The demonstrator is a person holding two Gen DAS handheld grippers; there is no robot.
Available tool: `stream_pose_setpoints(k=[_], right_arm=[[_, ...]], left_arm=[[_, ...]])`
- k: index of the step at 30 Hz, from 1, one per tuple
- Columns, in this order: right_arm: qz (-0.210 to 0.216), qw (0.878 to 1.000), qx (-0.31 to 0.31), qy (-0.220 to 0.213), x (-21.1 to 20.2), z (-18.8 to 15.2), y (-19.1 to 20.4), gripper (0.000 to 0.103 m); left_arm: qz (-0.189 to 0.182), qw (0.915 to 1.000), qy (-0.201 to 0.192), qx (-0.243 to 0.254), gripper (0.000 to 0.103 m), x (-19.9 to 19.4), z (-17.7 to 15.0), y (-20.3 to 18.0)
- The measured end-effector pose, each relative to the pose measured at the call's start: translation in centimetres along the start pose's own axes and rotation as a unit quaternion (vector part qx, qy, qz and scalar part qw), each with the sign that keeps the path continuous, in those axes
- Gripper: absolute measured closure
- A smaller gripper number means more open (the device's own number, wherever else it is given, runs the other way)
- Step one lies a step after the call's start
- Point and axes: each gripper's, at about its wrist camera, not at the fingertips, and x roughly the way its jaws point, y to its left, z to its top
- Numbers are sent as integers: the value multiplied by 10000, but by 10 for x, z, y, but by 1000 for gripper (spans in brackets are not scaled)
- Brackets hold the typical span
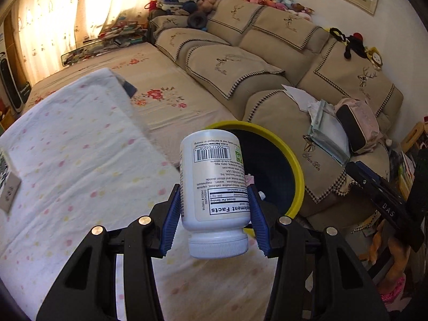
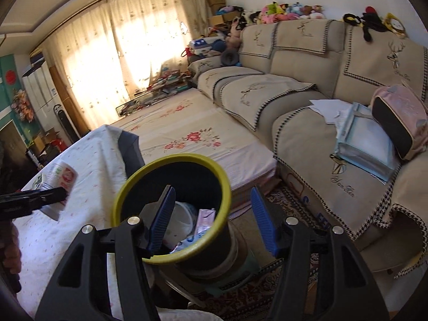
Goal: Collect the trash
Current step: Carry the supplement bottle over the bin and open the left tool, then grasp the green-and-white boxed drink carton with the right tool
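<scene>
Gripping a white bottle [image 1: 215, 195], the left claw [image 1: 215, 214] hides the bin [image 1: 298, 176]; right claw [image 2: 212, 219] gapes empty.

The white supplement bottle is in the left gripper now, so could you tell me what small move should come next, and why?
Probably carry the white supplement bottle a little further forward over the yellow-rimmed bin, then open. The left gripper clamps it, cap toward the camera, and the bin's dark mouth lies just beyond it. The right gripper holds nothing and hovers above the bin.
</scene>
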Motion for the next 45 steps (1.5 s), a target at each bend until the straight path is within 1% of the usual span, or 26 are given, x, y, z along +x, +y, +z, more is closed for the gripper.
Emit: stream_pose_setpoints(k=[3,7,9,10,11,13,14,16,18,20,21,25,28,32,36,39,40,43,45], right_arm=[[-24,9999,91,-43,-2,2,-11,47],[-37,9999,127,-21,0,0,-15,46],[-26,9999,147,0,2,0,-16,46],[-28,9999,144,9,3,0,-15,46],[-25,9999,137,16,3,0,-15,46],[-12,9999,103,42,4,-1,-12,46],[-10,10000,84,52,5,-1,-10,46],[-1,9999,60,82,7,-1,-8,46],[15,9999,36,125,10,-3,-3,46],[46,9998,-10,169,13,-4,2,46],[61,9998,-43,194,14,-5,6,46],[142,9993,-184,276,19,-8,23,45],[208,9987,-332,325,22,-9,39,45],[297,9970,-577,430,29,-10,65,45],[492,9934,-865,571,37,-12,100,44],[782,9879,-1154,687,43,-12,139,44],[894,9855,-1255,713,45,-11,153,44],[1375,9747,-1578,791,50,-9,202,43],[1710,9644,-1811,888,57,-9,240,43]], left_arm=[[-82,9997,191,90,54,33,14,-15],[-135,9988,425,183,54,75,26,-32],[-162,9983,555,69,54,93,30,-32],[-178,9981,589,28,49,99,31,-31],[-185,9980,598,-11,39,103,32,-30],[-130,9985,518,-127,34,103,31,-22],[-142,9986,480,-174,34,100,30,-18],[-172,9987,378,-287,32,88,26,-6],[-202,9987,161,-428,30,70,21,8],[-254,9979,-109,-578,24,49,14,23],[-264,9972,-257,-657,24,37,9,32],[-116,9911,-911,-958,18,-14,-16,75],[188,9849,-1240,-1192,16,-52,-42,114],[767,9736,-1508,-1530,16,-97,-78,171],[1441,9578,-1663,-1851,13,-131,-115,229],[1950,9444,-1648,-2073,13,-150,-144,269],[2048,9415,-1636,-2119,13,-154,-151,279],[2242,9343,-1589,-2273,13,-165,-173,307],[2261,9330,-1558,-2327,13,-167,-184,315]])
